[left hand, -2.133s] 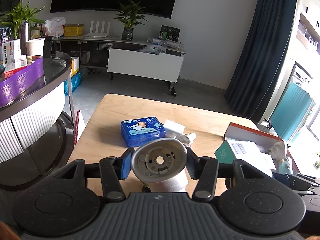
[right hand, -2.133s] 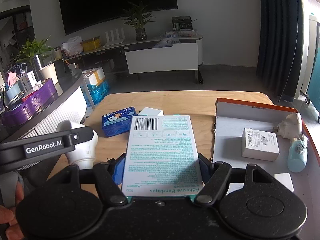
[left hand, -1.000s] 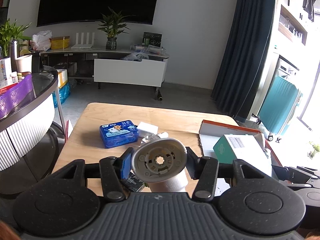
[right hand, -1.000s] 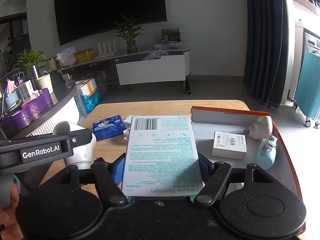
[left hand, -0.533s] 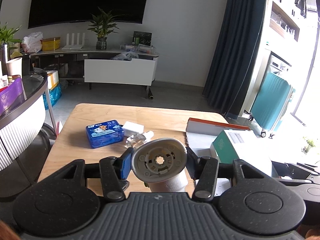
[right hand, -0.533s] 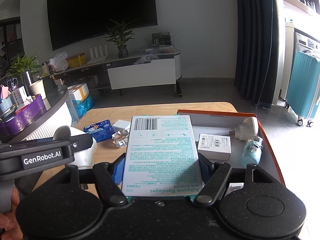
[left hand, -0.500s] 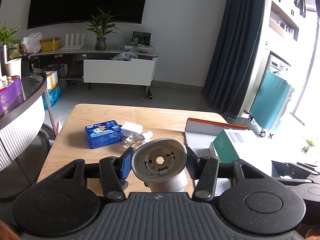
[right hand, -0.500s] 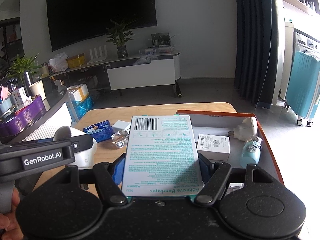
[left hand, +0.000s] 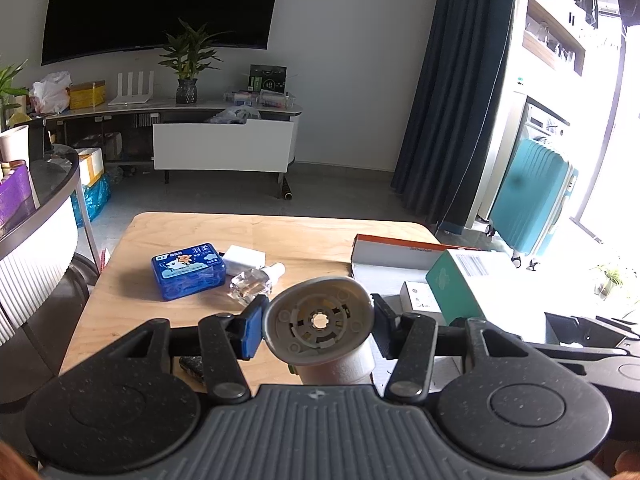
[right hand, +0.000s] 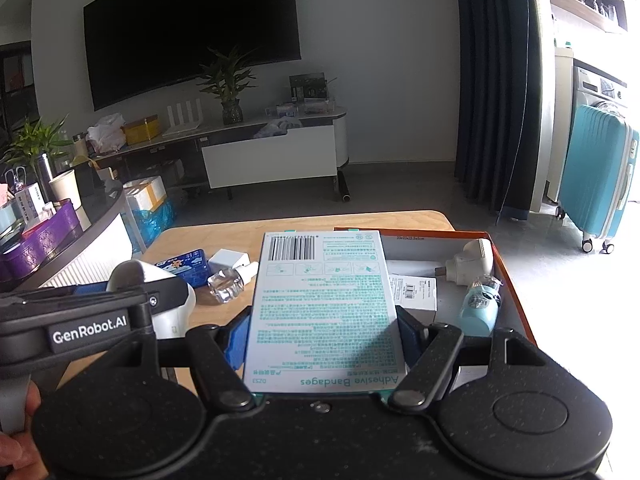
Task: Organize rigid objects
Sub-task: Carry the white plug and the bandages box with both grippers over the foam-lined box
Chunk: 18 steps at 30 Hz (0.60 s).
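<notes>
The left gripper (left hand: pixel 319 324) is clenched on a white device (left hand: pixel 320 322), its blue pads pressing the rim from both sides; the device's round, hollow end faces the camera and its white body runs down below the pads. In the right wrist view the same device (right hand: pixel 172 304) shows to the left, held under the black bar marked GenRobot.AI.

The right gripper (right hand: pixel 320 336) grasps a bandage box (right hand: pixel 324 308) by its two long sides, the printed back upward with the barcode at the far end and the words "Adhesive Bandages" at the near end. From the left wrist view this box (left hand: pixel 468 280) sits to the right of the left gripper, its teal side showing.

Ahead of the right gripper and partly under the bandage box lies an open tray (right hand: pixel 516 280) with an orange rim. In it, right of the held box, are a small white carton (right hand: pixel 416 292), a white plug (right hand: pixel 470 266) near the far wall, and a pale blue bottle (right hand: pixel 482 308) just nearer than the plug.

Both grippers are over a wooden table (left hand: pixel 280 236). Ahead and left of the left gripper lie a blue pack (left hand: pixel 188 270), a white block (left hand: pixel 244 257) just beyond it, and a clear glass bottle (left hand: pixel 252 286) with a white cap beside both.

Part of a hand (right hand: pixel 16 436) shows at the left edge of the right wrist view, on the left gripper's handle. Beyond the table are a dark screen (left hand: pixel 160 4) on the wall, a low cabinet (left hand: pixel 224 148) with a plant (left hand: pixel 190 60), a dark curtain (left hand: pixel 456 80) and a teal suitcase (left hand: pixel 532 196).
</notes>
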{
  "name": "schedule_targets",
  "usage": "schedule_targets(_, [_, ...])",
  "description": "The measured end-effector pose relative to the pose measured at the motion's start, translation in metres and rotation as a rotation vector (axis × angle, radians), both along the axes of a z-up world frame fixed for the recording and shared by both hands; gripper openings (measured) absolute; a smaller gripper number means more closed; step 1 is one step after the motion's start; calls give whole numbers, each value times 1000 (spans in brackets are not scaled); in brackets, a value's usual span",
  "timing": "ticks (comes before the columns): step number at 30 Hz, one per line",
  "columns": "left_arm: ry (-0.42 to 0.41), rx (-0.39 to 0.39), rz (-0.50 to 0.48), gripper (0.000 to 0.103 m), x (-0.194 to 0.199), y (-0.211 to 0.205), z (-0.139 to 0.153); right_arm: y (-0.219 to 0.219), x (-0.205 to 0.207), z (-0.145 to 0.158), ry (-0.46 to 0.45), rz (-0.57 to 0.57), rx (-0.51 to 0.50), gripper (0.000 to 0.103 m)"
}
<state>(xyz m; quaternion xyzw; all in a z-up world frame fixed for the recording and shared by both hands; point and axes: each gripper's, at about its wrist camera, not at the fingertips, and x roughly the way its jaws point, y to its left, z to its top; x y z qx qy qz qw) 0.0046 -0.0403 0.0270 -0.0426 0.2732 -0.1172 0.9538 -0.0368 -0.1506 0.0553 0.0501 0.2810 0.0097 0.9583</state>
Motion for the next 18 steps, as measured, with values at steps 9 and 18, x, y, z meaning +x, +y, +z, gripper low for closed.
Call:
schedule_targets(9, [2,3,-12,53,2,-2,-2,-5,-3,-1,3,-16,1,85])
schedule_targets(18, [11,4,-36,53,5,-10,-4,-15,-6,-1,6,-45,3,85])
